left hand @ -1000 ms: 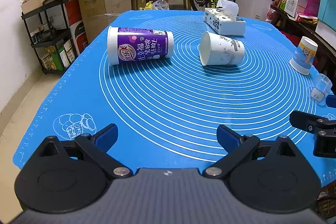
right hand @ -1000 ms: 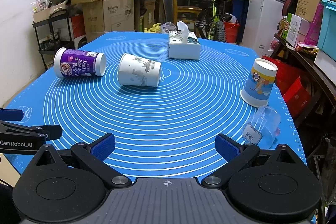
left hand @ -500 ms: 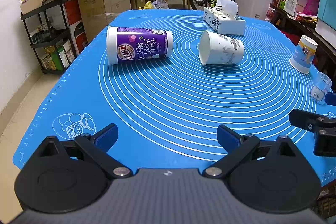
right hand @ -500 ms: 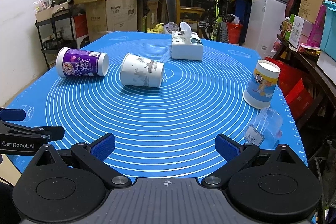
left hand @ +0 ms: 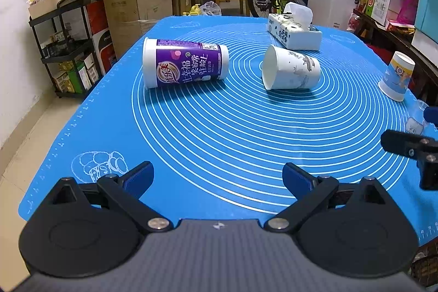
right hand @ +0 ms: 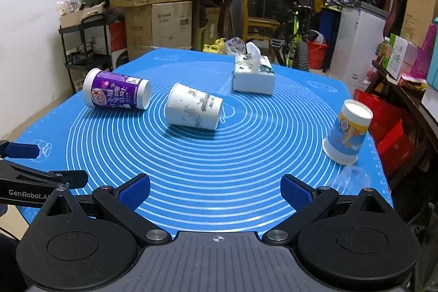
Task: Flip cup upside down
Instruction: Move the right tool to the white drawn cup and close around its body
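Blue ringed mat (left hand: 219, 133) covers the worktop. Left gripper (left hand: 218, 177) low at the bottom of its frame, jaws spread wide, nothing between them. Right gripper (right hand: 215, 189) likewise at bottom centre of its own frame, jaws wide apart and holding nothing.

White paper cup (left hand: 290, 71) with grey print lies on its side near the mat's centre, open mouth turned toward the left-wrist camera; interior looks bare. Purple-labelled cup (left hand: 184, 67) lies on its side to the left of it, apart, wide end at left; from the right wrist its mouth cannot be seen.

Blue-and-yellow cup (right hand: 347, 132) stands mouth-down at the right edge of the mat, base uppermost. Just below it in the frame a clear plastic cup (left hand: 416, 119), partly hidden; contents cannot be told.

Tissue box (right hand: 253, 74) at upper centre, one tissue sticking up from its slot.
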`<state>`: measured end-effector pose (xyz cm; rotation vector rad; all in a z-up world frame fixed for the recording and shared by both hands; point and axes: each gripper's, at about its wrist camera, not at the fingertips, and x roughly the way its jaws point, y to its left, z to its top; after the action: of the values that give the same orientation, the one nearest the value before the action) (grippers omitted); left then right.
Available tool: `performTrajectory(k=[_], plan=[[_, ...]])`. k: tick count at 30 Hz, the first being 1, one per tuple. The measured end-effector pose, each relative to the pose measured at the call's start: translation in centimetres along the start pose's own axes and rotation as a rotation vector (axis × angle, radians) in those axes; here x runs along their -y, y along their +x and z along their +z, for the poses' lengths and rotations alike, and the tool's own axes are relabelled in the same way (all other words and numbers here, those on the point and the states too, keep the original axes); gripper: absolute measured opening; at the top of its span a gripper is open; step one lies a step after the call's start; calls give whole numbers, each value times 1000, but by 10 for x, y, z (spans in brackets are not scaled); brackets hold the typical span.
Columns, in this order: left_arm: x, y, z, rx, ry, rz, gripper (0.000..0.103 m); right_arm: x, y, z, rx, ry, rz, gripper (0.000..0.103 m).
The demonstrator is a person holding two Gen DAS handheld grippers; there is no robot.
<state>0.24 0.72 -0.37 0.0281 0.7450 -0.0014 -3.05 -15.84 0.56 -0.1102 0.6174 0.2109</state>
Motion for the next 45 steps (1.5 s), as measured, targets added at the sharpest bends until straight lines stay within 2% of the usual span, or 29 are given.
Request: performTrajectory(k=[8, 14, 23, 27, 38, 45], plan=[[3, -3, 11, 26, 14, -14, 99, 4, 0, 30, 23, -106, 29, 101], [6, 1, 22, 42, 24, -14, 99, -3, 16, 62, 14, -302, 73, 101], [3, 16, 38, 59, 27, 15, 99, -25, 70, 100, -75, -585, 156, 101], [-3, 26, 48, 64, 19, 34, 99, -35, 98, 107, -119, -664, 212, 101], [-19, 50, 57, 50, 11, 65, 99, -44, 166, 108, -178, -798, 245, 99], [-21, 58, 54, 27, 6, 60, 99, -48, 186, 102, -238, -863, 263, 78]])
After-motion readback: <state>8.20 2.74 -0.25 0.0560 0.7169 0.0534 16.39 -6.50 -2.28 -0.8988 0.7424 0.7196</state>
